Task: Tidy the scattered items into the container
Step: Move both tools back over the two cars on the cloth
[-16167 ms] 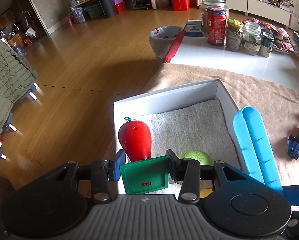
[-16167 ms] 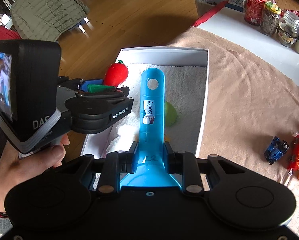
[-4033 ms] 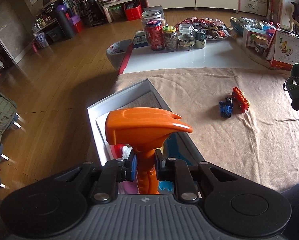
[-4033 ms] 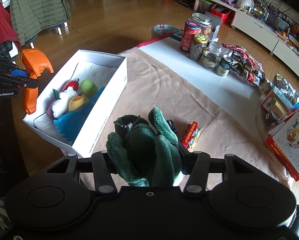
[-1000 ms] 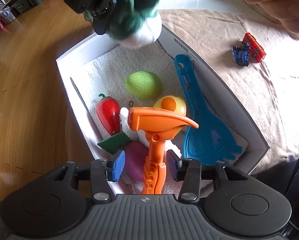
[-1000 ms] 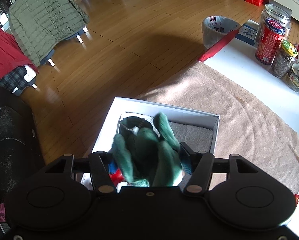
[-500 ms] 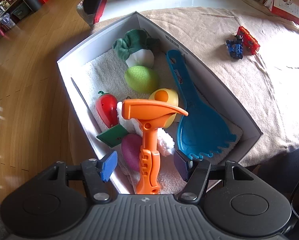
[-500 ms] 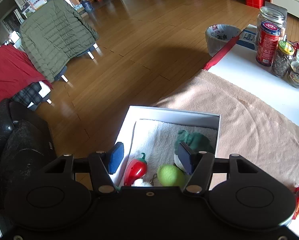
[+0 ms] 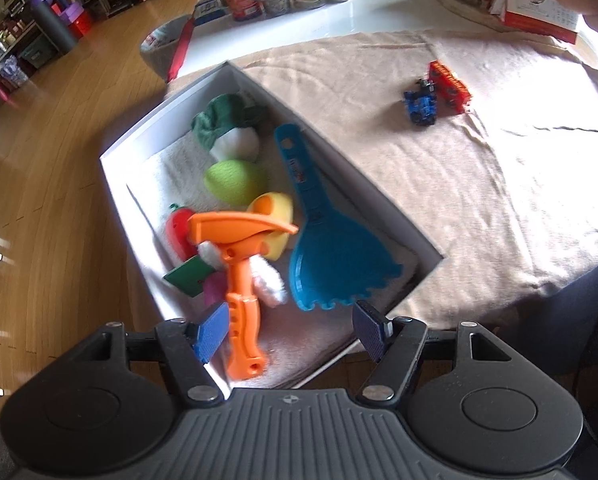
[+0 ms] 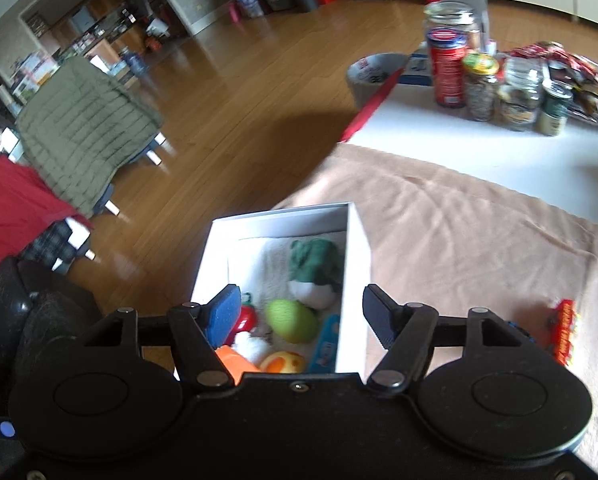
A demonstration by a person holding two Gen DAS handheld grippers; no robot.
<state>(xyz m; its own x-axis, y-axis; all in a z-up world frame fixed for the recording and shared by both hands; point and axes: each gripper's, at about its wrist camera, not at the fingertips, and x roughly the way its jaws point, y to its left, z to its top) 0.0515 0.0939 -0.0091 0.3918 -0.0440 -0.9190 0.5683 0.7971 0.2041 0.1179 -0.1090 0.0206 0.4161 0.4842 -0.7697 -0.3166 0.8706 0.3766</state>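
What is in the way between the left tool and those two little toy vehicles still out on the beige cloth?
Nothing visible blocks it. The blue toy vehicle and red toy vehicle sit side by side on open beige cloth, beyond the white box. The left tool, open and empty, hangs over the box's near end.

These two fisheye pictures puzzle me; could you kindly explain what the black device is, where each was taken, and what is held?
Each picture comes from a camera on a hand-held two-finger tool, looking along its fingers. The left tool and right tool have both just been opening and hold nothing. Below them a white box on a beige cloth holds toys: an orange hammer, a blue scoop, a green plush. A blue car and a red car remain on the cloth.
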